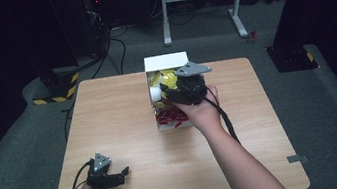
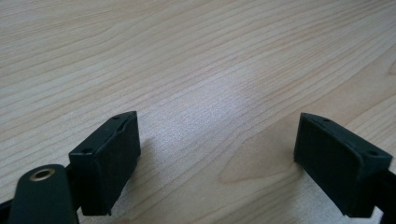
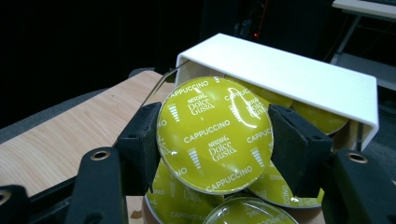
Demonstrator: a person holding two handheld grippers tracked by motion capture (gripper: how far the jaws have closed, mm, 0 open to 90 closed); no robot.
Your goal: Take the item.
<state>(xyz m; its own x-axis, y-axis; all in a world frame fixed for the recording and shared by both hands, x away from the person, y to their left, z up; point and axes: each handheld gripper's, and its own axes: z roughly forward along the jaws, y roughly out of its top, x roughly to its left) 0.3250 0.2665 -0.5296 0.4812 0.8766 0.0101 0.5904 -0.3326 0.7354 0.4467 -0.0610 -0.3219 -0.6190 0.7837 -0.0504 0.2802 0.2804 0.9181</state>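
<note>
Over white box (image 1: 166, 62) at far tabletop (image 1: 121, 127) edge, right hand-held gripper (image 3: 214, 135) clenched on capsule (image 3: 214, 135), probably topmost; lift straight, keep lid level; left hand-held gripper (image 2: 217, 163) released, resting near edge

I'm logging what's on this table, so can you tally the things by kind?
Box: 1
Grippers, left gripper and right gripper: 2
Yellow-green capsules in plain sight, one gripped: at least 5; more may be hidden
Total: at least 8
</note>
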